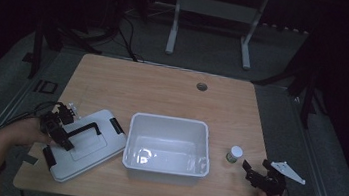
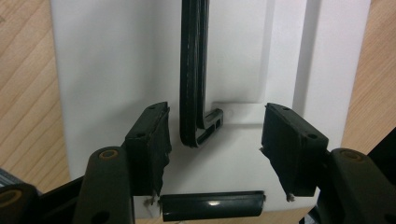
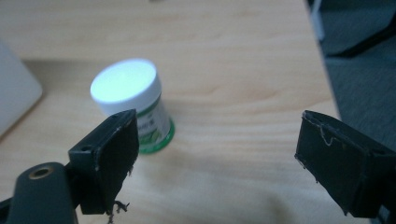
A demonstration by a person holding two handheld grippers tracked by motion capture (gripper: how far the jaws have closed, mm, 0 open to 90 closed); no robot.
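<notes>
left gripper (image 1: 60, 129): sits over the left half of the lid, held by the person's left hand (image 1: 22, 132) coming in from the bottom left. In its own view the jaws stand about half open, pads clear of everything, so it's holding nothing.

lid (image 1: 87, 143): white, lying flat on the table just left of the bin and turned at an angle to it. One corner is right by the bin's left wall; can't tell if they actually touch.

handle (image 2: 192, 74): black bar on top of the lid. In the left gripper view its bent end sits between the jaws, closer to the left pad, with a gap on both sides.

clip (image 2: 212, 205): black latch at the lid's near edge, low between the two jaws in the left gripper view.

table (image 1: 163, 89): light wood, everything sits on its near half.

bin (image 1: 166, 145): white, open top, roughly mid table, standing upright.

jar (image 1: 234, 154): small, white cap, green band on the label, upright on the table just right of the bin and apart from it.

right gripper (image 1: 257, 174): near the table's right front corner, just short of the jar. Jaws wide apart in its own view; the jar stands beyond the left pad, not between them, nothing gripped.
</notes>
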